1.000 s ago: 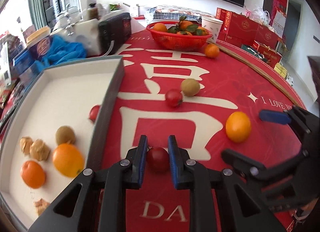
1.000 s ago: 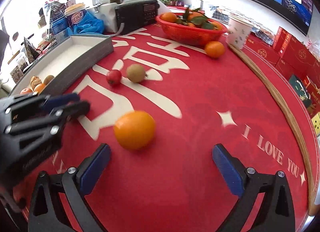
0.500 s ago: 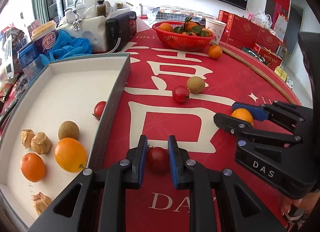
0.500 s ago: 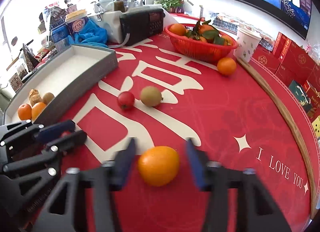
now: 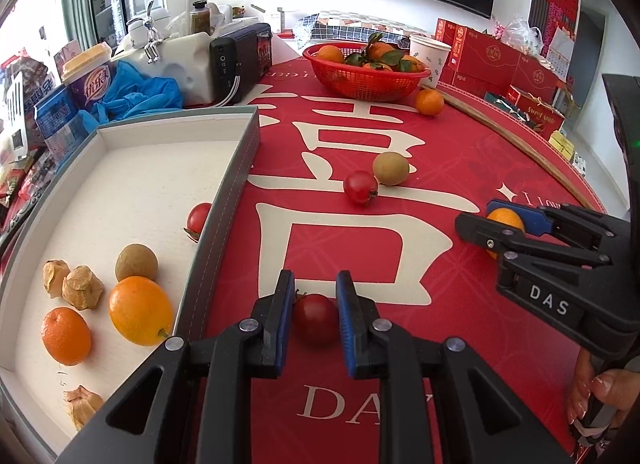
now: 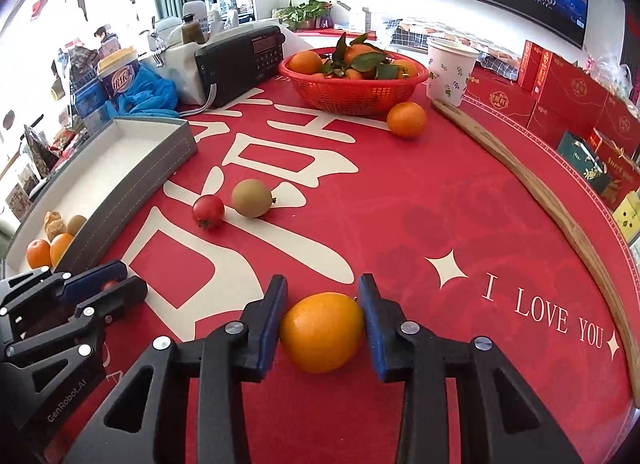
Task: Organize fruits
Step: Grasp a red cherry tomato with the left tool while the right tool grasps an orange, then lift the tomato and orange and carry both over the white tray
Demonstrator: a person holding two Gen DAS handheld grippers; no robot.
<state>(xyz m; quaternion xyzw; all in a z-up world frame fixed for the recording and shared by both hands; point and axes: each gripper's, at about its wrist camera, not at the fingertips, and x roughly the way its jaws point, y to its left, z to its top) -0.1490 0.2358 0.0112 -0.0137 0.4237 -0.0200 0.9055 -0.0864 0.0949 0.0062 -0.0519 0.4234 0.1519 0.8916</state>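
My left gripper [image 5: 315, 318] is shut on a small dark red tomato [image 5: 315, 319], just right of the grey tray [image 5: 224, 216]. The tray holds two oranges, a brown fruit, a red tomato and several husked fruits. My right gripper [image 6: 322, 322] is shut on a large orange [image 6: 322, 331] on the red cloth; it also shows in the left wrist view [image 5: 505, 219]. A loose red tomato [image 6: 208, 211] and a brown-green fruit [image 6: 252, 198] lie together mid-table. A loose orange [image 6: 406, 119] sits by the red basket [image 6: 352, 94] of oranges.
A black radio [image 6: 240, 60], a white box, a blue cloth and snack cups stand behind the tray. A paper cup [image 6: 448, 72] and a wooden strip [image 6: 532, 192] lie to the right. Red gift boxes line the far right edge.
My right gripper moved forward around the large orange and closed on it. My left gripper stayed shut on the dark tomato and barely moved.
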